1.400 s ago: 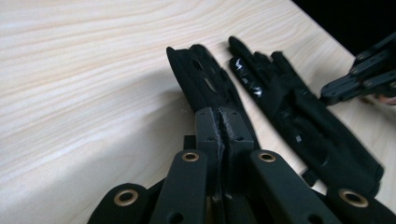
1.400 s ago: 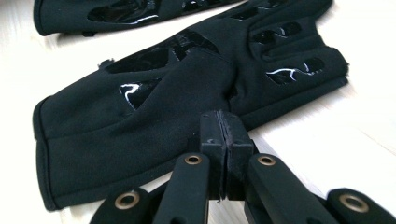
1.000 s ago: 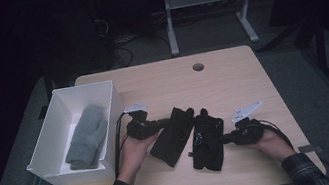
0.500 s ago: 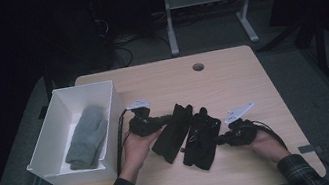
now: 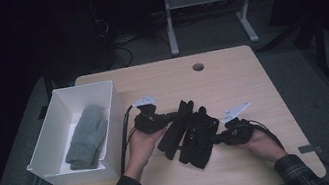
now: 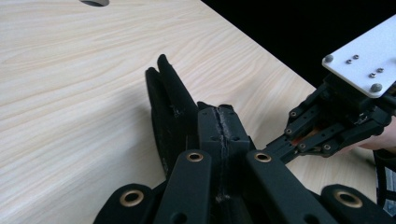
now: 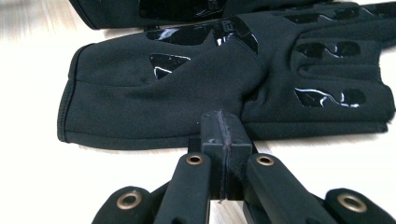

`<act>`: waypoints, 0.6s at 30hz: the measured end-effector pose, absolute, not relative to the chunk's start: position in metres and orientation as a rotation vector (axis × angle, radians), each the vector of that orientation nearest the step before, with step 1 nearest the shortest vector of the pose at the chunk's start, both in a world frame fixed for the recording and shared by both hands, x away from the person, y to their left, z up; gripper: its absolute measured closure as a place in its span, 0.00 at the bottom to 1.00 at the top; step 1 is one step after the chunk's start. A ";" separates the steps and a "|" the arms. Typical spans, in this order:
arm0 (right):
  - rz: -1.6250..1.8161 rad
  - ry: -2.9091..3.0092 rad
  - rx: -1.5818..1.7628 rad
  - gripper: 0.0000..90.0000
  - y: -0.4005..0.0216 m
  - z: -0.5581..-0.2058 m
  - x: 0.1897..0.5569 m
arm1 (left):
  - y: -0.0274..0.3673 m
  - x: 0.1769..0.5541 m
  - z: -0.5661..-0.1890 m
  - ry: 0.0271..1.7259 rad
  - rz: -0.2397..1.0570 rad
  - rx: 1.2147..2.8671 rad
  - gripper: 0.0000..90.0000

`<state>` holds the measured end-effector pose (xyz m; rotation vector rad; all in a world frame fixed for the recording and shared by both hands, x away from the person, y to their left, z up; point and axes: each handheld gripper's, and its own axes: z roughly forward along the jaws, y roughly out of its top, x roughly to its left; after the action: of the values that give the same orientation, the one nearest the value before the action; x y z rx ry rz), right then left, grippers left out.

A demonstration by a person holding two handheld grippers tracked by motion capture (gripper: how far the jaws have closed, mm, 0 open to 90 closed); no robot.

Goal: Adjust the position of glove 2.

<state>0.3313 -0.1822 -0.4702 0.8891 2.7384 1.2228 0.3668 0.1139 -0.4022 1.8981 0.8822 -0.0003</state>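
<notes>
Far left on the worktop there's a white box with a grey mitten lying flat inside it, well apart from the action.

Next over is the left claw, held in the person's left hand. In the left gripper view its jaws are pressed flat together, clenched right at the edge of a black glove. I honestly can't tell if any fabric is pinched between them or if the tips are just sitting on top of it. That glove's fingers point away toward the far side of the worktop.

In the middle, the two black gloves lie side by side on the wood, touching or slightly overlapping, both slanted.

Then the right claw, in the right hand, comes at the nearer glove from the right. In the right gripper view its jaws are shut tight against each other too, tips just at the glove's lower edge, near the thumb side. Shiny grip patches show on the palm and fingers. Nothing visibly caught between the jaws there either.
</notes>
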 end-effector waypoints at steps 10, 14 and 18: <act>1.234 2.739 0.881 1.00 -0.170 -0.471 0.334 | 0.103 0.366 -0.399 0.854 -0.010 1.901 1.00; 1.245 2.744 0.870 1.00 -0.162 -0.472 0.337 | 0.099 0.366 -0.401 0.855 -0.019 1.908 1.00; 1.247 2.745 0.846 1.00 -0.152 -0.473 0.340 | 0.095 0.366 -0.403 0.847 -0.022 1.922 1.00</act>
<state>0.3399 -0.1525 -0.4725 0.8460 2.7450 1.2467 0.3656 0.0955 -0.4033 1.9220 0.8473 -0.0216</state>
